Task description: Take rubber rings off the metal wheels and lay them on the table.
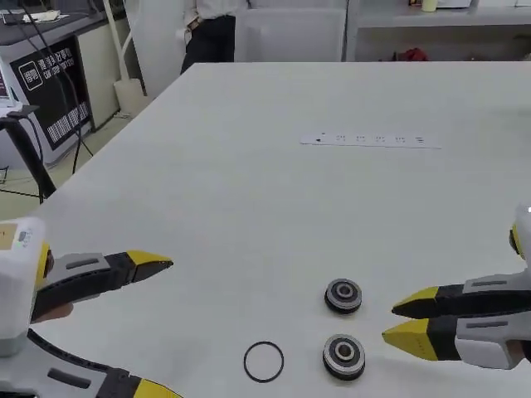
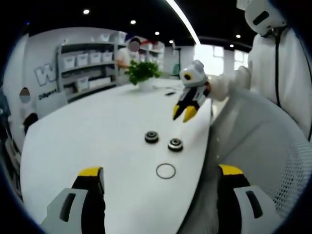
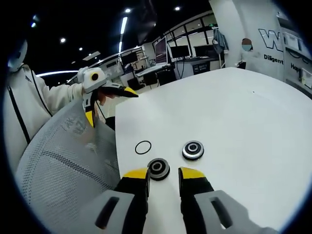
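Two metal wheels with dark rims sit near the white table's front edge, one [image 1: 343, 296] behind the other [image 1: 343, 356]. A loose black rubber ring [image 1: 264, 361] lies flat to their left. My right gripper [image 1: 392, 322] hovers open just right of the wheels, holding nothing; in the right gripper view the nearer wheel [image 3: 158, 168] lies just ahead of the right gripper [image 3: 164, 173], with the other wheel [image 3: 193, 150] and the ring [image 3: 143, 147] beyond. My left gripper [image 1: 158, 326] is wide open at the front left, well clear of the ring [image 2: 165, 170] and wheels [image 2: 175, 144].
A printed strip [image 1: 369, 139] lies on the table [image 1: 249, 191] further back. A person [image 1: 211, 33] stands beyond the far edge. A white mesh chair [image 3: 63, 161] sits close by the front edge. A potted plant [image 2: 144, 72] stands at the table's far end.
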`<state>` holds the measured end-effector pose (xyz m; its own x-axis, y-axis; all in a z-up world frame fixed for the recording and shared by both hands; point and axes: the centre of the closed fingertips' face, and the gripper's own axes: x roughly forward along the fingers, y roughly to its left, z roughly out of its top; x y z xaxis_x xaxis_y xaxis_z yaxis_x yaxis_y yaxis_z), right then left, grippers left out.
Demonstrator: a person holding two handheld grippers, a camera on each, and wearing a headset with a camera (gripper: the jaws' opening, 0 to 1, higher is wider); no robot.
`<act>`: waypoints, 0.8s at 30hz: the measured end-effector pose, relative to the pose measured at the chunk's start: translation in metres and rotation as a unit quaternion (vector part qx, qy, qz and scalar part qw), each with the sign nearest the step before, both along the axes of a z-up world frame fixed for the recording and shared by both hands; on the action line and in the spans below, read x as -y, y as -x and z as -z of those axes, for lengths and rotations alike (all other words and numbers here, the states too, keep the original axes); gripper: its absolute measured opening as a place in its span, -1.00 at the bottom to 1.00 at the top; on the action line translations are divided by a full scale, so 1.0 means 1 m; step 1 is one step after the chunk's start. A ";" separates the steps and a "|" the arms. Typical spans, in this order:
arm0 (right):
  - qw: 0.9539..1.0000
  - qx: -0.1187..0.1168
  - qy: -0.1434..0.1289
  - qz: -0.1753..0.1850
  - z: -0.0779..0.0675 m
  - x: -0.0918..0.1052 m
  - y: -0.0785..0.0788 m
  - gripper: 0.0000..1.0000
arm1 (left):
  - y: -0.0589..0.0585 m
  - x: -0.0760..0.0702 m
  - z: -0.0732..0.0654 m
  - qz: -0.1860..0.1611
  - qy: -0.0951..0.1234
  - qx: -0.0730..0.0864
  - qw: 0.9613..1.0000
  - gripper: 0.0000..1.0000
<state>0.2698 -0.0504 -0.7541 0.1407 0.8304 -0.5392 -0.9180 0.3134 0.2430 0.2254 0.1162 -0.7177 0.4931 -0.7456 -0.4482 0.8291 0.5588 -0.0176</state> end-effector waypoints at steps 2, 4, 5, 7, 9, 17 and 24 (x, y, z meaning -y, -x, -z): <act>1.000 0.000 0.001 0.003 0.002 0.002 0.001 -0.58 | -0.002 0.000 -0.005 -0.001 0.005 0.001 1.000 0.95; 1.000 -0.001 0.002 0.006 0.005 0.003 0.002 -0.58 | -0.005 0.001 -0.010 -0.001 0.008 0.004 1.000 0.95; 1.000 -0.001 0.001 0.007 0.006 0.004 0.002 -0.58 | -0.005 0.002 -0.012 0.001 0.008 0.005 1.000 0.95; 1.000 -0.003 0.001 0.010 0.007 0.004 0.003 -0.59 | -0.007 0.004 -0.016 0.006 0.001 0.009 1.000 0.95; 1.000 -0.004 -0.001 0.012 0.007 0.005 0.003 -0.59 | -0.009 0.006 -0.019 0.011 -0.002 0.011 1.000 0.93; 1.000 -0.006 -0.002 0.015 0.009 0.007 0.004 -0.60 | -0.014 0.024 -0.033 0.036 0.000 0.023 0.999 0.89; 1.000 -0.008 -0.001 0.011 0.012 0.006 0.004 -0.59 | -0.019 0.054 -0.057 0.069 0.022 0.044 0.996 0.85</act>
